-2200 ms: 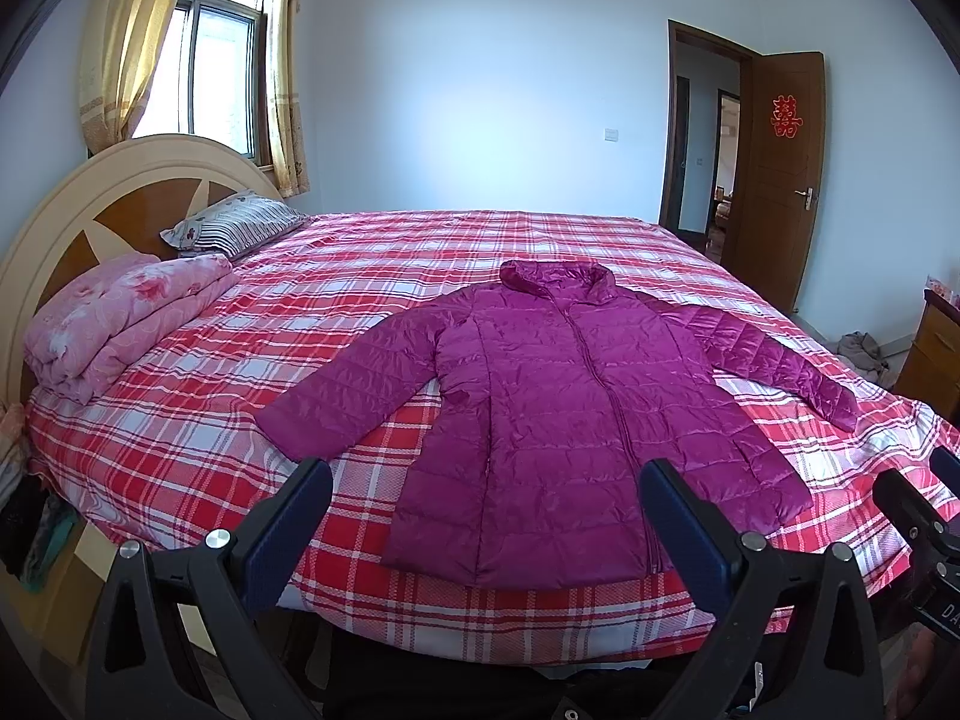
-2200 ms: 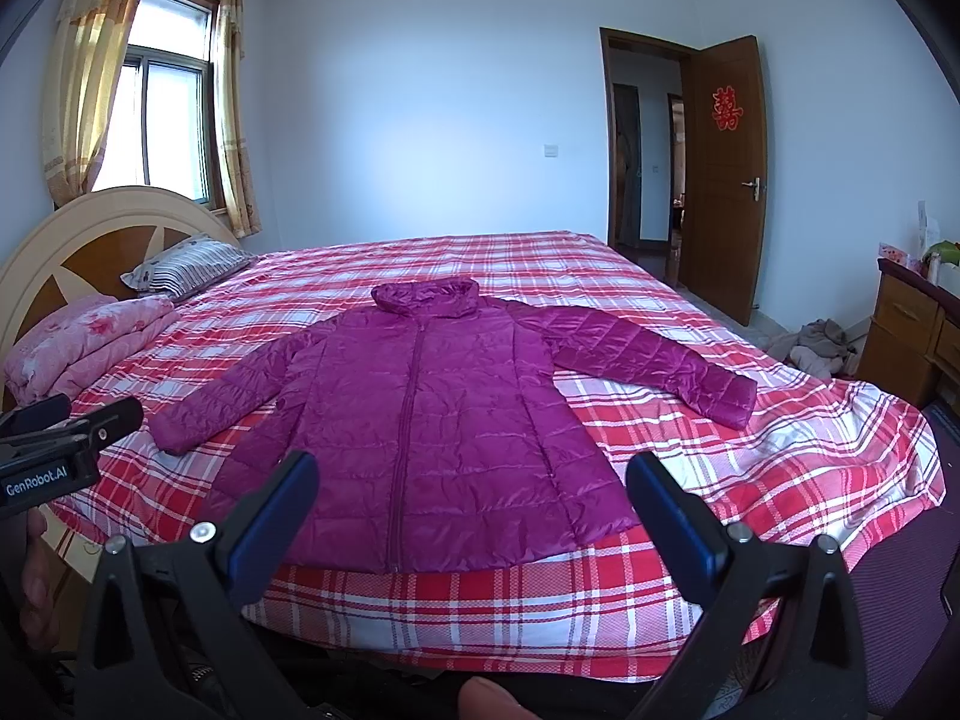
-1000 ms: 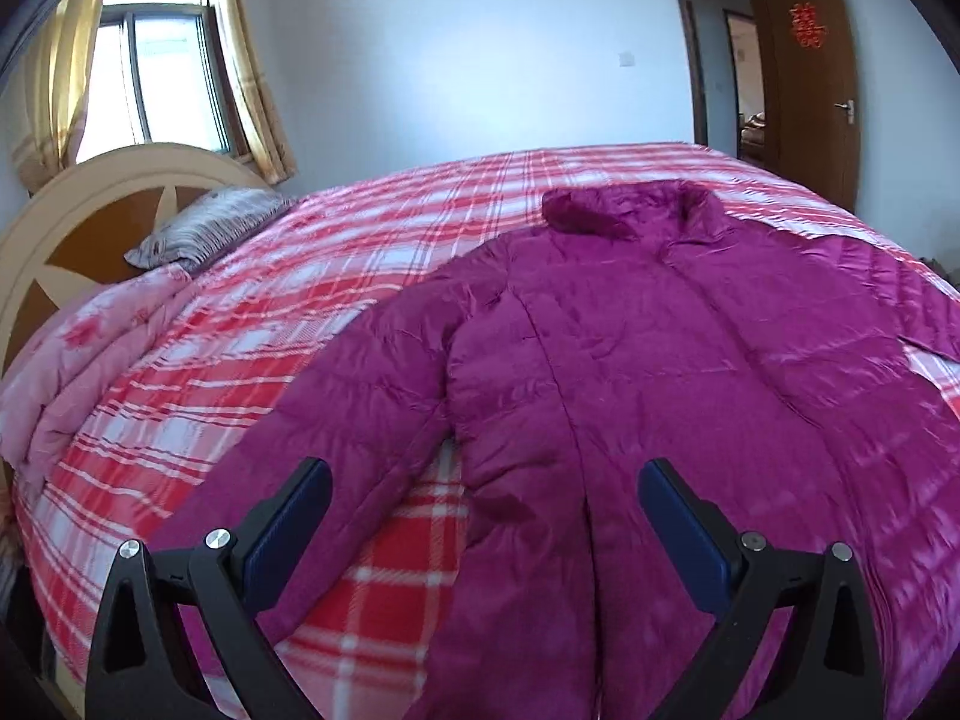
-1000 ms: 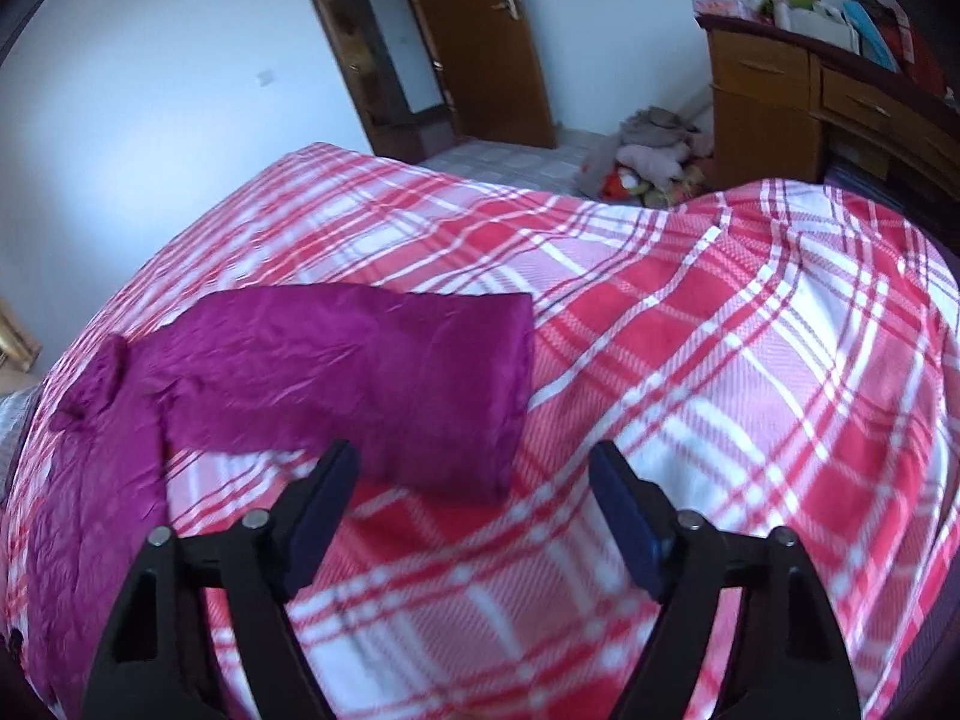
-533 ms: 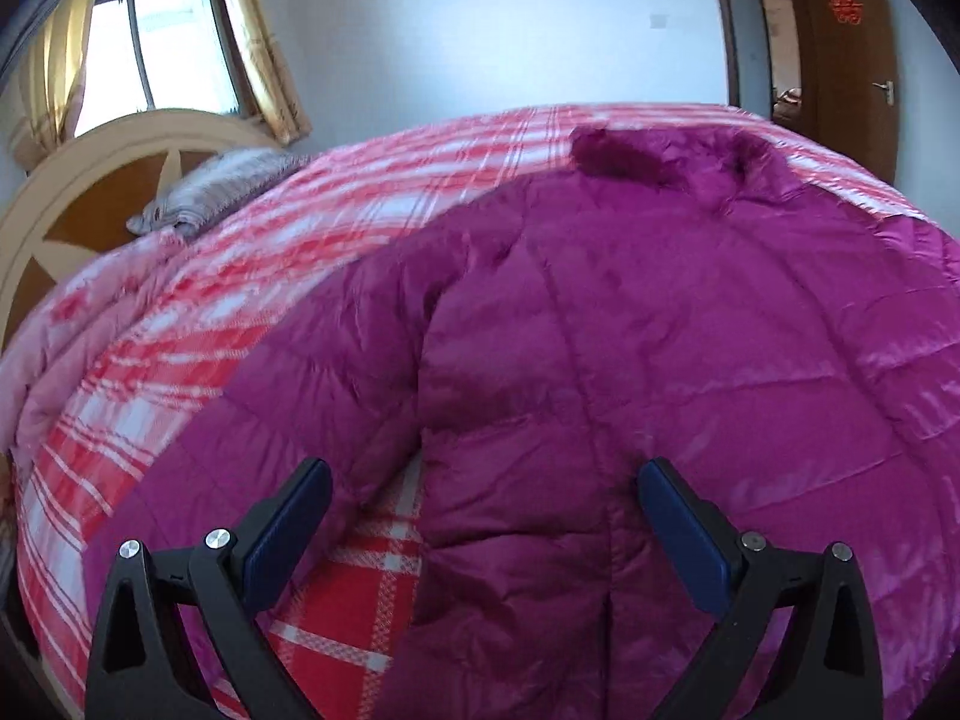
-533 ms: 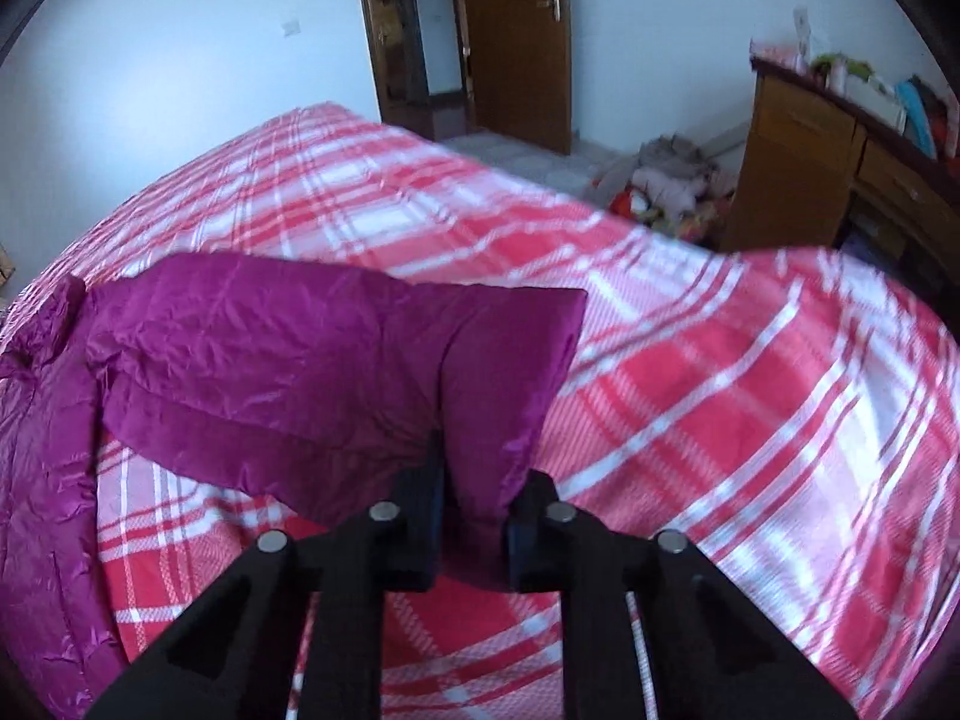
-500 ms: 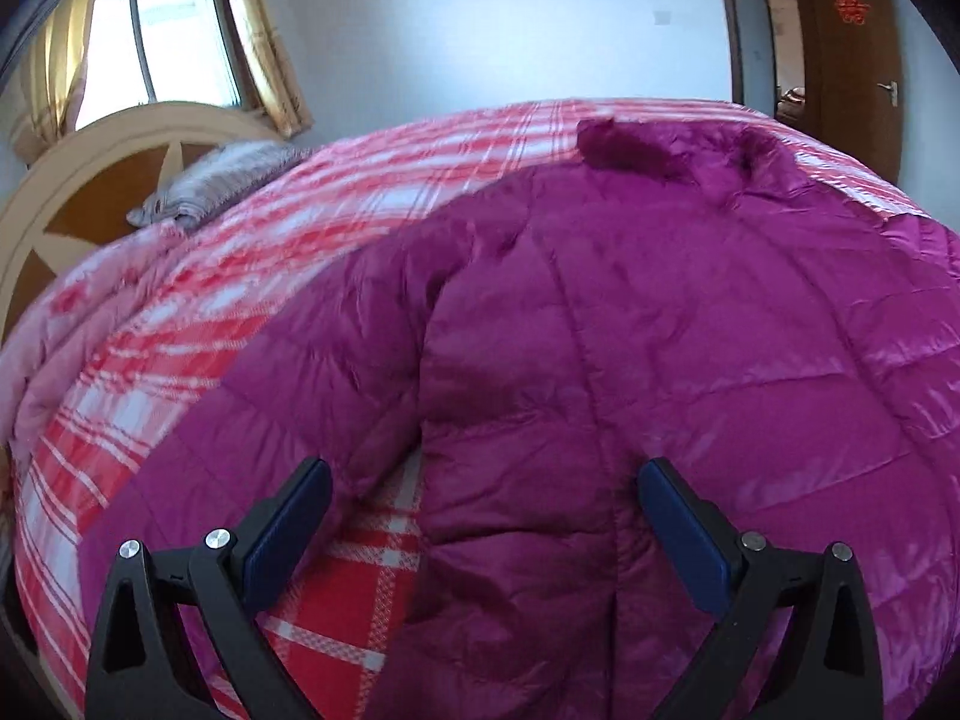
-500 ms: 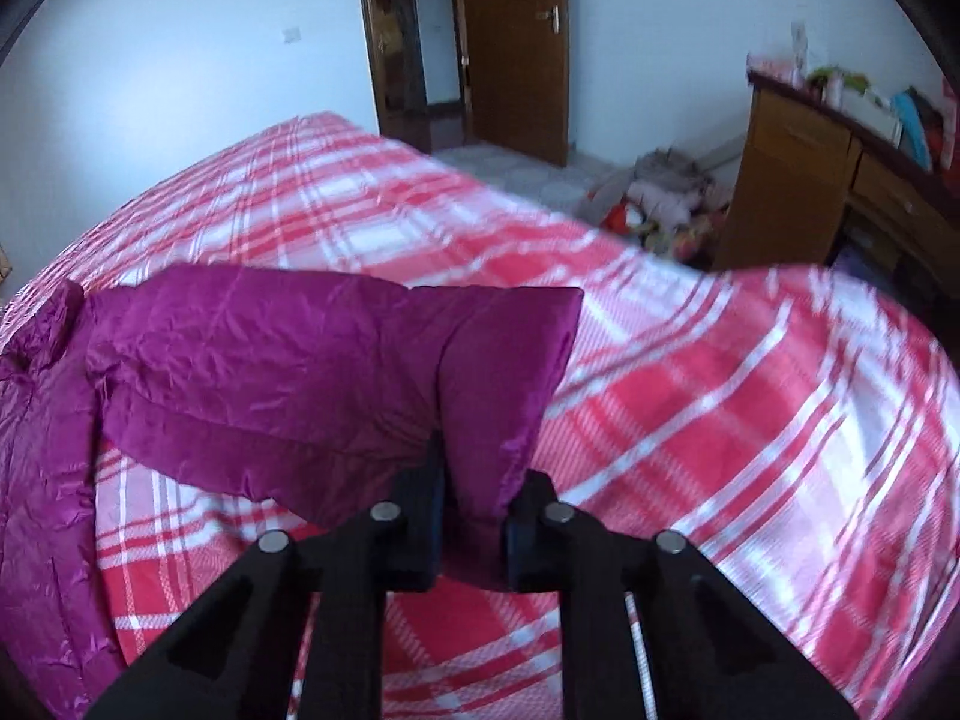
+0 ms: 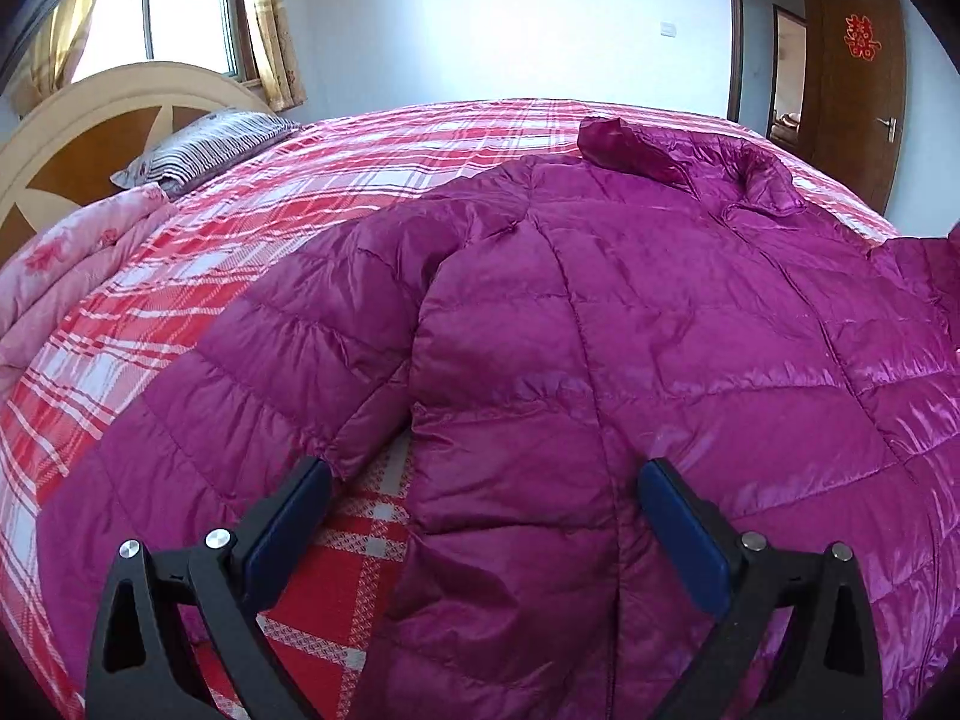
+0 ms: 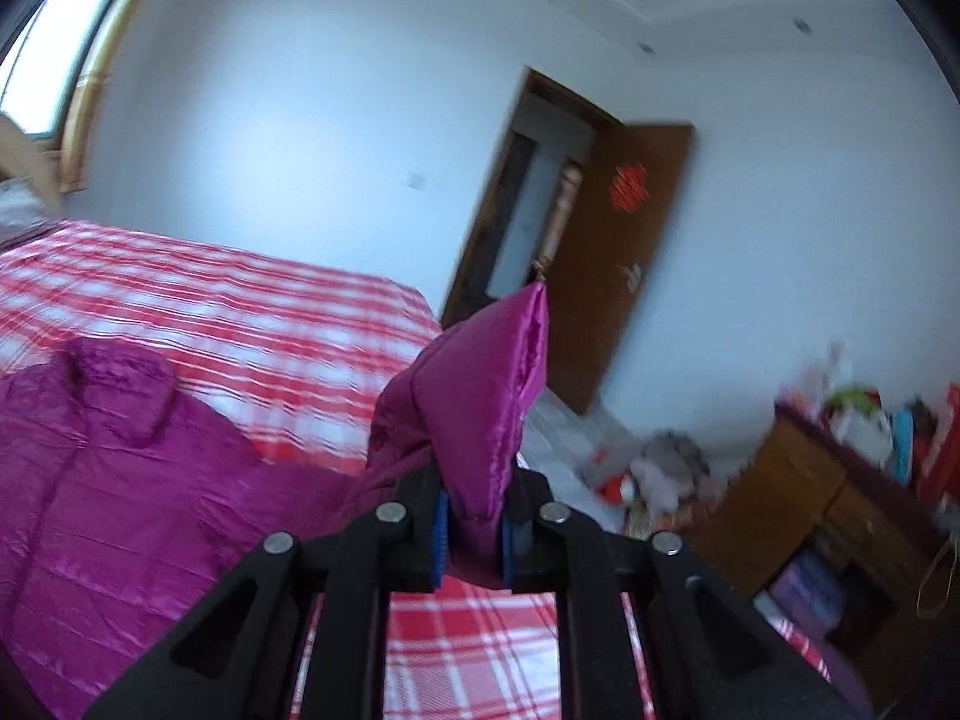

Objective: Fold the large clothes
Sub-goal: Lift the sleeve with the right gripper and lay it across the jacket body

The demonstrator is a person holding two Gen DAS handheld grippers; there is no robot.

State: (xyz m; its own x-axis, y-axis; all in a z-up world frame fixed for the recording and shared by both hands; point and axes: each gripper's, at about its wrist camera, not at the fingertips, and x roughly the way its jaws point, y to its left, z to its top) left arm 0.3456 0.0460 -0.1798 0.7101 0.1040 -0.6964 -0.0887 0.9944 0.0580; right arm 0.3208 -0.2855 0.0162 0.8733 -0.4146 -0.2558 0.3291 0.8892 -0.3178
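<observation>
A magenta quilted puffer jacket (image 9: 600, 330) lies front up on the red plaid bed (image 9: 360, 168), collar toward the far side. My left gripper (image 9: 480, 516) is open and hovers low over the jacket's left side near the armpit, its left sleeve (image 9: 240, 390) beside it. My right gripper (image 10: 471, 525) is shut on the cuff of the jacket's right sleeve (image 10: 474, 384) and holds it lifted above the bed; the jacket's body (image 10: 120, 480) lies to the left below.
A striped pillow (image 9: 204, 144) and a folded pink quilt (image 9: 60, 276) lie by the headboard (image 9: 90, 138) at the left. A brown door (image 10: 612, 252) stands open at the far wall. A wooden cabinet (image 10: 810, 510) with clutter stands to the right.
My right gripper has lifted the sleeve cuff off the bed and swung it up. My left gripper has moved slightly closer to the jacket, still open.
</observation>
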